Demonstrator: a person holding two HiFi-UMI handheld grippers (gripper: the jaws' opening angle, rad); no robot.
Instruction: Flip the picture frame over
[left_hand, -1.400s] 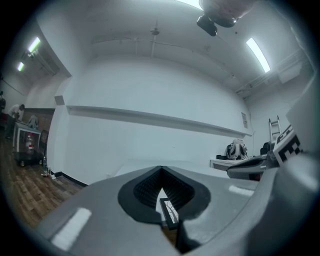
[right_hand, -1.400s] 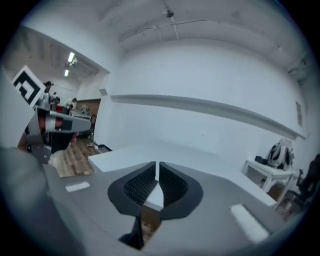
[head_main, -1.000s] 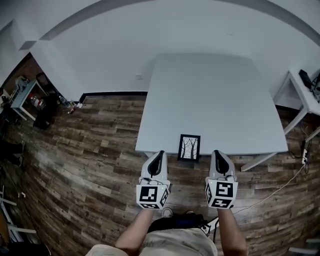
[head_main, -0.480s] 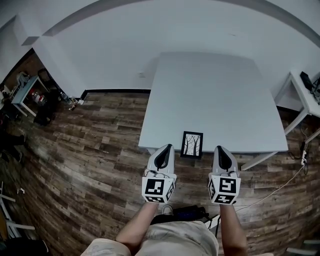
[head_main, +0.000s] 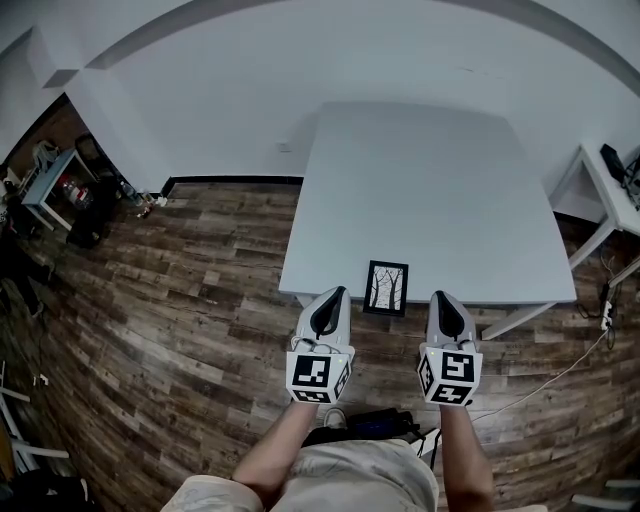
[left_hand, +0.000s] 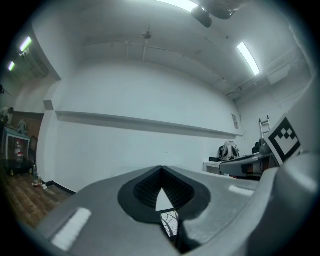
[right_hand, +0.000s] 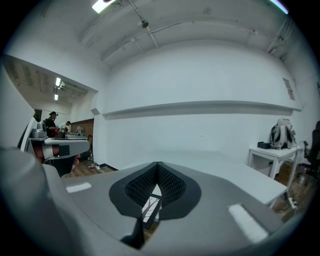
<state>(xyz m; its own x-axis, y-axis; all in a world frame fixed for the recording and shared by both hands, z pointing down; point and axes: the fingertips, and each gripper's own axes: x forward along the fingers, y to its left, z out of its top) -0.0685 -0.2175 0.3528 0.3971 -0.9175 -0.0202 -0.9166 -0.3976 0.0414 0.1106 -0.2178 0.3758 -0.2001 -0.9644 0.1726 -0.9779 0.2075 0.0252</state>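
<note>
A small black picture frame (head_main: 386, 288) with a drawing of bare trees lies face up at the white table's (head_main: 420, 190) near edge. Both grippers hover over the floor just short of that edge, apart from the frame. My left gripper (head_main: 332, 296) is to the frame's lower left, my right gripper (head_main: 442, 298) to its lower right. Both are shut with nothing in them. In the left gripper view the picture frame (left_hand: 170, 223) shows through the notch of the left gripper (left_hand: 161, 195). In the right gripper view the picture frame (right_hand: 150, 206) shows below the right gripper (right_hand: 157, 187).
Wooden floor surrounds the table. A second white table (head_main: 600, 195) stands at the right, with a cable (head_main: 560, 375) trailing on the floor near it. Furniture and clutter (head_main: 60, 200) sit at the far left by the wall.
The head view has shifted slightly. Both grippers and the frame keep their places relative to one another.
</note>
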